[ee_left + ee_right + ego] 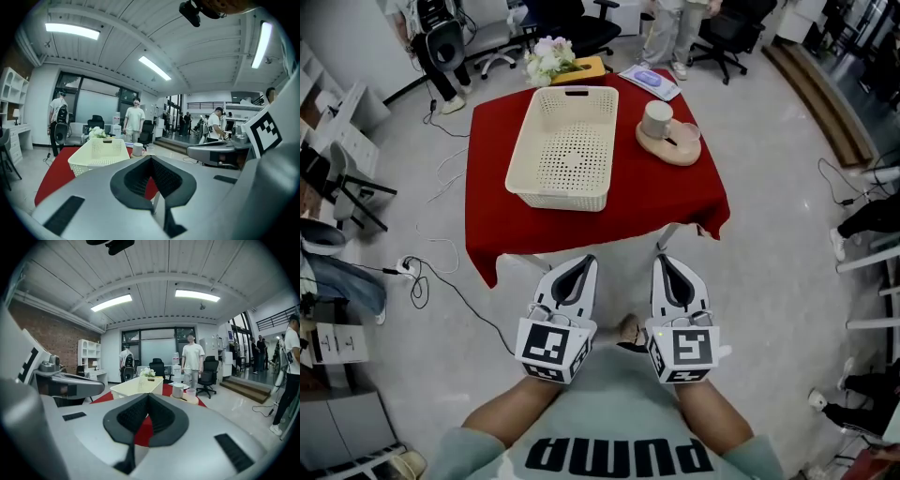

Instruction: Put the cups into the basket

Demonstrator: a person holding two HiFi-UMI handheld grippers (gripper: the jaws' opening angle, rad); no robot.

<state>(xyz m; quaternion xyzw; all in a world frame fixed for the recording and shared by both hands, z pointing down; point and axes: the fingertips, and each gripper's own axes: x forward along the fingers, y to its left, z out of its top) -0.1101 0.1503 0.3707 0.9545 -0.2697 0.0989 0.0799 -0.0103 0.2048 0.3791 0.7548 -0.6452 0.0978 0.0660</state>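
Observation:
A cream perforated basket [565, 145] stands empty on the red-covered table [675, 192]. To its right, a white cup [656, 119] and a small pinkish cup [687, 134] rest on a round beige tray [667, 150]. Both grippers hang close to the person's body, short of the table's near edge. The left gripper [585, 262] and the right gripper [666, 262] are shut and hold nothing. In the right gripper view the basket [139, 386] and white cup [177, 390] lie ahead beyond the jaws. The left gripper view shows the basket [99, 153] and cup [138, 149] too.
White flowers [549, 56] and a yellow box sit at the table's far edge, with a flat packet [649, 81] beside them. Office chairs [581, 33], standing people, shelving at left and cables on the floor [431, 272] surround the table.

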